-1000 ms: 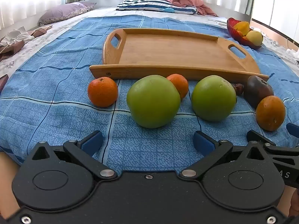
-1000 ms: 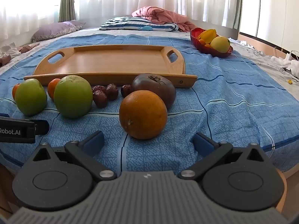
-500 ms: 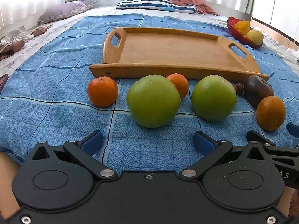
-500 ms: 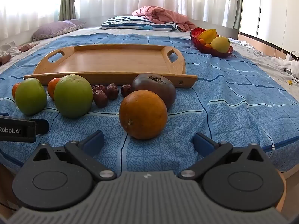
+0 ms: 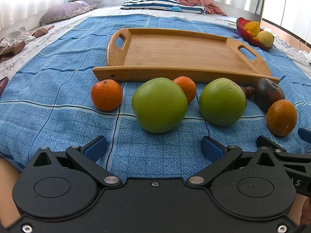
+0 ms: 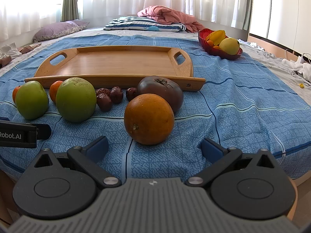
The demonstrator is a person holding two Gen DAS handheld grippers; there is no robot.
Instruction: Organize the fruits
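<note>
Sitting on the blue bed cover [image 5: 58, 89], just in front of the bare wooden tray [image 5: 180, 54], are two green apples [image 5: 159, 104], small oranges [image 5: 106, 94], a big orange [image 6: 149, 118], a dark fruit [image 6: 161, 91] and some dates [image 6: 108, 97]. The left gripper [image 5: 153, 147] and right gripper [image 6: 154, 147] are both spread wide, holding nothing. A red fruit bowl [image 6: 219, 42] sits farther back.

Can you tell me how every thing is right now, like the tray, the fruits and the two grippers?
Wooden tray: flat on the bed, nothing in it.
Green apples: on the blanket, in front of the tray.
Small oranges: on the blanket, untouched.
Big orange: nearest the right gripper.
Dark fruit: behind the big orange.
Red bowl: holding fruit.
Left gripper: open, holding nothing.
Right gripper: open, holding nothing.
</note>
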